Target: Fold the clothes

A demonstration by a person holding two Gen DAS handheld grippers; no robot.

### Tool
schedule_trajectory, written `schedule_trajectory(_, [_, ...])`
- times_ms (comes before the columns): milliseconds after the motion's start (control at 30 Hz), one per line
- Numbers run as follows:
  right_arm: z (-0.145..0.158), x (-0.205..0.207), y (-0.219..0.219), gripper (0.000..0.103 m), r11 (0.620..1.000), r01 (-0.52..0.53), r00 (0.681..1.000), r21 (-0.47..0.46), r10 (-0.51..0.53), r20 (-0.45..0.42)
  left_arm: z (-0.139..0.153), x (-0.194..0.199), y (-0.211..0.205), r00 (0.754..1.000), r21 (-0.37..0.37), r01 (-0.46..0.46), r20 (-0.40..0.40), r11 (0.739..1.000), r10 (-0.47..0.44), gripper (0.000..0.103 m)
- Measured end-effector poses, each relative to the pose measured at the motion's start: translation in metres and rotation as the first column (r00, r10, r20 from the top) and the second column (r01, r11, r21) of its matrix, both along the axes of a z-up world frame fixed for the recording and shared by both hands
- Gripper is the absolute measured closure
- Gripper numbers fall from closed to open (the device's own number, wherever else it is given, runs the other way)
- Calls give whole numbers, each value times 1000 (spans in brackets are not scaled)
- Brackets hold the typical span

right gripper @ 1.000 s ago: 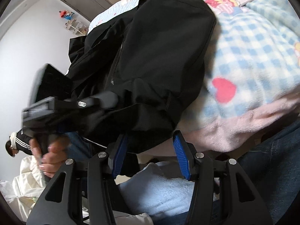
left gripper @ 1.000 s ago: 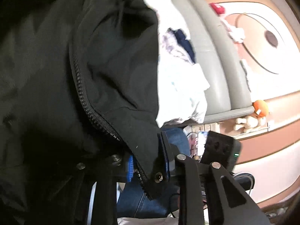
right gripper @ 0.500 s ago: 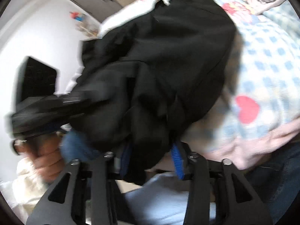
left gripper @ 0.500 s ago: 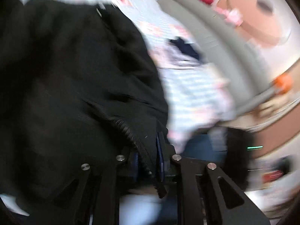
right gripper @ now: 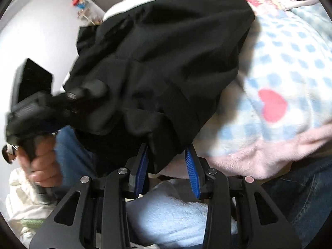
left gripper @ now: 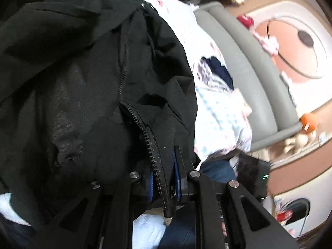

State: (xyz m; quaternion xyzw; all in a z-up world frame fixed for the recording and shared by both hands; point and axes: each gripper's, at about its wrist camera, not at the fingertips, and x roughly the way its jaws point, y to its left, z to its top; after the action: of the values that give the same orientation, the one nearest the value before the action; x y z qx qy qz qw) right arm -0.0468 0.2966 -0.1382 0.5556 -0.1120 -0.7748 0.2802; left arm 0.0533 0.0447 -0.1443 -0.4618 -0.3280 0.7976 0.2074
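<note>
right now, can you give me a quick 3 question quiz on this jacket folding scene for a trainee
1. True or false: the left gripper is clamped on the zipper edge of the black jacket.
2. What lies under the jacket in the right wrist view? A) a bare wooden table B) a blue checked blanket with red hearts C) a metal tray
3. Fill in: fabric hangs between the blue pads of the right gripper, whose jaws stand ____ than the left's.

Key: 1 true; 2 B, the blanket; 3 wider apart.
</note>
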Motion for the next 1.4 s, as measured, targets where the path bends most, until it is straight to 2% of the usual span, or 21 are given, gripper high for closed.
schedule_trajectory(67, [-3,-5,-8,64,1000,-5,1000,9,5,-1,1,1,1,1000,-38,-18,-7,999,18,87])
schedule_trajectory(200, [7,-6,-3,66,993,93,993,72,-88,-78,-7,1,-2,1000,-108,-24,14,994,25,84])
schedule_trajectory(333, [6,-6,18,65,970,213,976,119,-206,-66,-33,-3,16,994,-162,43,103,986,-27,79])
schedule_trajectory(467, [7,4,24,64,968,225,974,109,-222,-40,-35,-3,16,992,-185,43,121,982,-21,78])
schedule_trajectory(533, [15,9,27,64,976,213,976,47,-211,-46,-37,-2,14,992,-178,40,125,983,-18,78])
schedule_trajectory(600, [26,14,29,64,981,189,979,-42,-192,-66,-34,1,11,994,-144,33,112,989,-17,78])
schedule_trajectory(667, [31,13,28,64,981,167,981,-103,-176,-86,-23,11,9,998,-156,11,65,988,-1,78])
schedule_trajectory(800, [17,-2,22,64,977,188,981,-98,-192,-37,16,28,-2,998,-215,-55,-26,975,51,79])
schedule_trajectory(900, [6,-13,17,64,975,203,979,-94,-204,0,26,29,0,996,-221,-73,-60,973,61,80])
schedule_trajectory(967, [-1,-20,13,62,973,213,977,-91,-212,25,22,28,4,998,-195,-52,-52,979,43,80])
schedule_trajectory(1000, [-3,-19,15,59,974,211,977,-82,-210,28,18,25,10,999,-200,-25,-35,980,18,80])
schedule_trajectory(1033, [-4,-15,20,51,976,205,979,-69,-204,24,12,19,18,1000,-211,9,-12,977,-12,80])
schedule_trajectory(1067, [-5,-11,24,50,978,199,980,-55,-199,21,6,14,26,999,-222,43,10,974,-42,80])
schedule_trajectory(1200, [-20,-6,20,50,986,168,984,-14,-167,60,-16,-6,58,982,-257,180,103,950,-158,77])
schedule_trajectory(1300, [-27,6,30,56,987,147,987,69,-151,54,-32,-21,82,955,-274,281,175,920,-240,78])
schedule_trajectory(1333, [-26,8,29,56,983,146,988,109,-151,36,-36,-22,84,952,-273,289,186,918,-245,78])
schedule_trajectory(1400, [-22,9,34,56,977,175,984,119,-177,11,-40,-21,83,951,-266,285,197,921,-237,80])
